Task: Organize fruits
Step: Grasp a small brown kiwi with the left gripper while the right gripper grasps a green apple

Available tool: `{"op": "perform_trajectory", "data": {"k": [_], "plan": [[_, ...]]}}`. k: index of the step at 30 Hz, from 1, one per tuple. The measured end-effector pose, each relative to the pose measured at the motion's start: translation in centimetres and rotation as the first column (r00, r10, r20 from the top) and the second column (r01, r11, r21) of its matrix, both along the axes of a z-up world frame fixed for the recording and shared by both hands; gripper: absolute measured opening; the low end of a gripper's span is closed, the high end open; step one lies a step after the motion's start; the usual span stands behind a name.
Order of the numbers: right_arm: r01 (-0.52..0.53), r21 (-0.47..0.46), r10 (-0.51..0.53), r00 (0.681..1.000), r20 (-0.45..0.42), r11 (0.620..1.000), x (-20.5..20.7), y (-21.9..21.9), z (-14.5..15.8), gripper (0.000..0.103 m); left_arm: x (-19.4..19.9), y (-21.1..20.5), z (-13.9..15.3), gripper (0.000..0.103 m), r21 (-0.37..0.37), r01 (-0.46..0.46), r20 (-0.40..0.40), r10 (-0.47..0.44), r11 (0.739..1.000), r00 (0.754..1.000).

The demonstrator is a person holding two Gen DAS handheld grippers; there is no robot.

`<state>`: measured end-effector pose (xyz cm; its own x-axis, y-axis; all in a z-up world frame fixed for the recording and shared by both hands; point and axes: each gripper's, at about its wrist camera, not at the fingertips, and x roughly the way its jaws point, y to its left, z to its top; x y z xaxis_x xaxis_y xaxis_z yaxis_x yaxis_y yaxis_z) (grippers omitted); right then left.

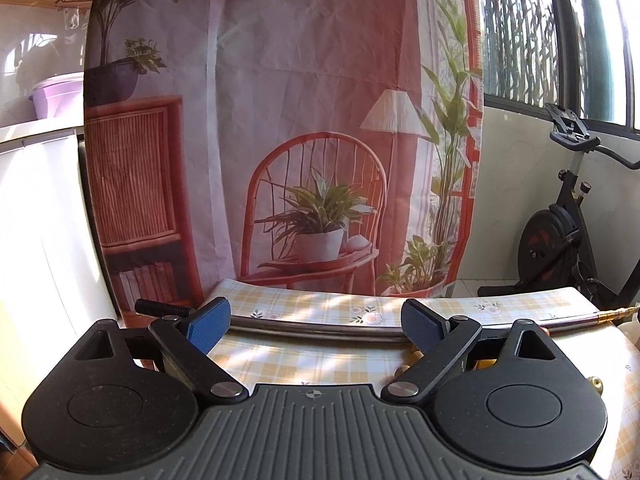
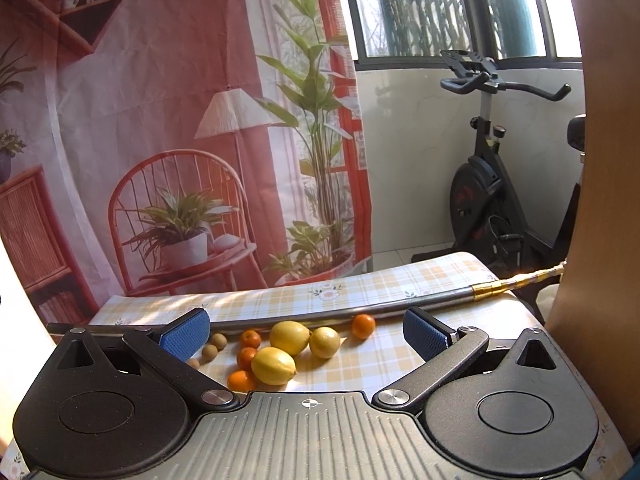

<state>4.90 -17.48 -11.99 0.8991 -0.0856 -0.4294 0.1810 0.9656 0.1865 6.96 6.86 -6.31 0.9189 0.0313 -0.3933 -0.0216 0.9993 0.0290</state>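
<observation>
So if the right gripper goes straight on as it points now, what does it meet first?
Probably the nearest lemon, low between the open fingers of the right gripper; the metal pole lies behind. Depth is unclear.

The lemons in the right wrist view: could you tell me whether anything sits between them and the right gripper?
Nothing visible does. The lemons lie on the tablecloth straight ahead of the open, empty right gripper; the metal pole lies behind them.

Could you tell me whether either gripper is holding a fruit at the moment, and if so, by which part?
Nothing is held: the left gripper and right gripper are both open, with no fruit between them.
</observation>
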Motion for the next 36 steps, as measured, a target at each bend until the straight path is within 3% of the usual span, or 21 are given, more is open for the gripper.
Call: {"op": "perform_trajectory", "data": {"k": [5, 10, 15, 21, 28, 31, 36], "plan": [[0.001, 0.006, -0.001, 0.999, -0.032, 1.0, 1.7, -0.5, -2.2, 0.102, 2.5, -0.1, -2.7, 0.086, -0.029, 0.061, -0.059, -0.062, 0.998, 0.996], [0.014, -0.009, -0.014, 0.998, -0.066, 1.0, 3.2, -0.6, -3.7, 0.101, 5.0, -1.5, -5.1, 0.083, -0.007, 0.153, -0.082, -0.153, 0.988, 0.985], [0.02, -0.008, -0.021, 0.996, -0.088, 1.0, 4.6, -1.1, -5.0, 0.1, 7.8, -3.5, -7.7, 0.078, 0.0, 0.247, -0.122, -0.245, 0.969, 0.962], [0.031, 0.003, -0.03, 0.991, -0.131, 1.0, 6.4, -2.1, -6.9, 0.098, 12.4, -5.3, -11.6, 0.064, -0.014, 0.307, -0.212, -0.303, 0.952, 0.929], [0.033, 0.033, -0.027, 0.986, -0.164, 0.999, 8.2, -3.1, -8.5, 0.097, 17.3, -6.9, -16.7, 0.036, 0.031, 0.325, -0.353, -0.294, 0.945, 0.888], [0.039, 0.046, -0.03, 0.984, -0.175, 0.998, 8.8, -3.6, -9.1, 0.096, 18.7, -7.2, -18.1, 0.035, 0.041, 0.32, -0.379, -0.282, 0.946, 0.881], [0.048, 0.055, -0.036, 0.981, -0.192, 0.997, 9.2, -4.4, -10.0, 0.096, 20.2, -7.2, -18.9, 0.033, -0.015, 0.32, -0.392, -0.3, 0.947, 0.87]]}}
